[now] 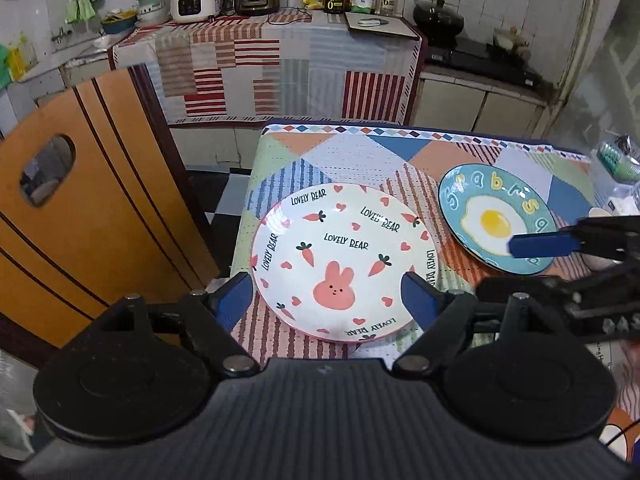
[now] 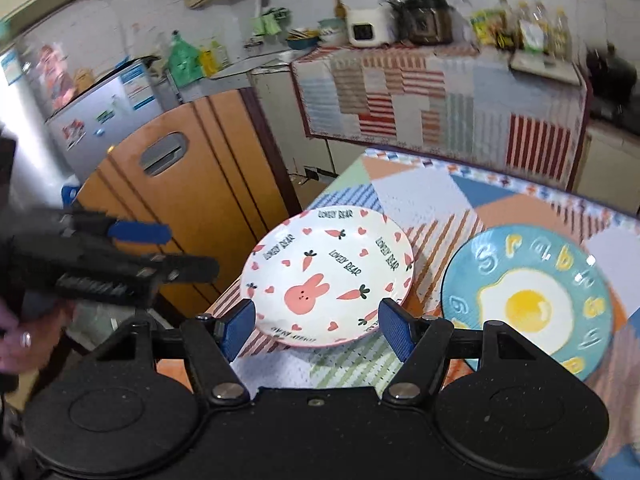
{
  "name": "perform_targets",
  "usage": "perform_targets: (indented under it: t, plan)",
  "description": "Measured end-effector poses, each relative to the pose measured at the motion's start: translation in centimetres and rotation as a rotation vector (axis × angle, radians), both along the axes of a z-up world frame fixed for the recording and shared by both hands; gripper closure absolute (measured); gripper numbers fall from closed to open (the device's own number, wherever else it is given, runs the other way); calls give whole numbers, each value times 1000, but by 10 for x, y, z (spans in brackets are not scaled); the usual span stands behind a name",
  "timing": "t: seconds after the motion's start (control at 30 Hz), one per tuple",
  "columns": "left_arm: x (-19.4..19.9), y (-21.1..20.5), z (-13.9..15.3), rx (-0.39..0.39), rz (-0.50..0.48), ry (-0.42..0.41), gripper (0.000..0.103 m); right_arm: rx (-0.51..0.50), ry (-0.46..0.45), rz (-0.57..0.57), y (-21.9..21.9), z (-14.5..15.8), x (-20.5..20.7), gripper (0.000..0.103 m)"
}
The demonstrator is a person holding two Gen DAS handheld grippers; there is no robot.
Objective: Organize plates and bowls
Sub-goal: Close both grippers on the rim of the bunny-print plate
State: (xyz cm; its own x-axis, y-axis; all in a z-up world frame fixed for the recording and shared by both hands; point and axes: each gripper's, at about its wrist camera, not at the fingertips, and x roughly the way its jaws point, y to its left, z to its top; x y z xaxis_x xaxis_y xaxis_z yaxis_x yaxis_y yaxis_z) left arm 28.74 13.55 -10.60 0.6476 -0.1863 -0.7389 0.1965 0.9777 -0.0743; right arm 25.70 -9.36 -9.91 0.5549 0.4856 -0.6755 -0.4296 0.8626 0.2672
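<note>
A white plate with a pink rabbit and carrots [image 1: 344,260] lies on the patchwork tablecloth [image 1: 360,152]; it also shows in the right wrist view [image 2: 328,276]. A blue plate with a fried egg picture [image 1: 496,218] lies to its right, also in the right wrist view [image 2: 528,300]. My left gripper [image 1: 328,300] is open, its blue fingers spread either side of the rabbit plate's near edge, above it. My right gripper [image 2: 316,328] is open and empty, hovering above the table's near edge in front of the rabbit plate; it reaches in over the blue plate in the left wrist view [image 1: 544,244].
An orange wooden chair back [image 1: 92,200] stands left of the table. A cloth-covered counter [image 1: 280,68] behind holds a rice cooker [image 1: 196,0], a pressure cooker, bottles and bowls. A stove with a black pot [image 1: 440,16] is at the right. Packets lie at the table's right edge.
</note>
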Motion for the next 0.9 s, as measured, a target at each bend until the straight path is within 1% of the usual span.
perform_targets:
  t: [0.07, 0.17, 0.27, 0.33, 0.4, 0.47, 0.53, 0.57, 0.63, 0.67, 0.7, 0.73, 0.77, 0.8, 0.83, 0.87, 0.9]
  plan:
    - [3, 3, -9, -4, 7, 0, 22, 21, 23, -11, 1, -14, 10, 30]
    - [7, 8, -26, -12, 21, -16, 22, 19, 50, -34, 3, -35, 22, 30]
    - [15, 13, -45, -28, 50, -7, 22, 12, 128, -50, 4, -55, 38, 30]
    - [21, 19, -59, -54, 85, 16, 23, 30, 142, -85, 0, -65, 42, 30]
    - [30, 24, -70, -93, 125, 33, 24, 46, 175, -103, -2, -74, 48, 30]
    - [37, 26, -80, -101, 158, 44, 26, 83, 185, -122, -6, -83, 53, 30]
    - [39, 25, -87, -106, 165, 36, 26, 114, 193, -162, -9, -90, 59, 32]
    - [40, 25, -91, -111, 162, 37, 28, 127, 203, -179, -11, -94, 63, 34]
    - [43, 24, -98, -114, 170, 57, 33, 150, 228, -200, -12, -101, 71, 45]
    - [44, 25, -101, -117, 173, 69, 35, 154, 235, -197, -11, -103, 74, 49]
    - [45, 26, -105, -128, 174, 83, 35, 148, 245, -191, -9, -105, 77, 55]
    - [47, 28, -107, -142, 179, 99, 35, 126, 250, -187, -5, -106, 78, 58]
    - [47, 30, -110, -158, 188, 112, 37, 108, 234, -180, -2, -106, 78, 58]
    - [48, 32, -112, -171, 196, 121, 43, 82, 209, -175, 1, -106, 77, 59]
    - [49, 33, -114, -180, 200, 129, 46, 63, 188, -172, 4, -106, 75, 64]
    - [50, 34, -116, -186, 205, 138, 51, 55, 173, -174, 5, -108, 74, 66]
    - [51, 35, -119, -191, 211, 149, 62, 51, 162, -179, 6, -109, 73, 72]
